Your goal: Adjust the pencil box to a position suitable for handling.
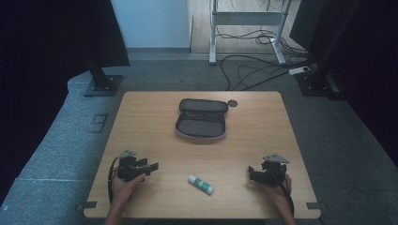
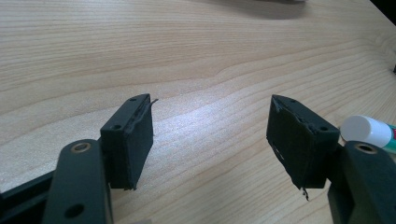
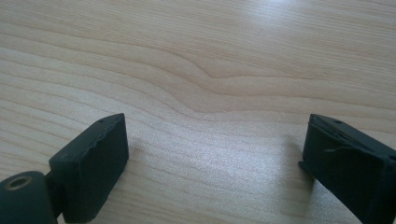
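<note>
While both of my tongs rest low on the surface (image 1: 263,126) with their jaws spread and nothing between them, no step looks done yet. My left tongs (image 1: 151,167) and right tongs (image 1: 252,173) flank the glue stick (image 1: 201,184), apart from it. Beyond lies the open pencil case (image 1: 202,123), seemingly empty, so picking up and packing remain.

A wooden tabletop (image 1: 263,126) stands on grey carpet (image 1: 61,140). An open grey pencil case (image 1: 202,119) lies at its far middle, lid flipped back, with a small dark disc (image 1: 233,103) just beside its right far corner. Beyond, cables (image 1: 253,70) sprawl on the floor near a white desk frame (image 1: 213,33), between black stand bases (image 1: 103,84).
</note>
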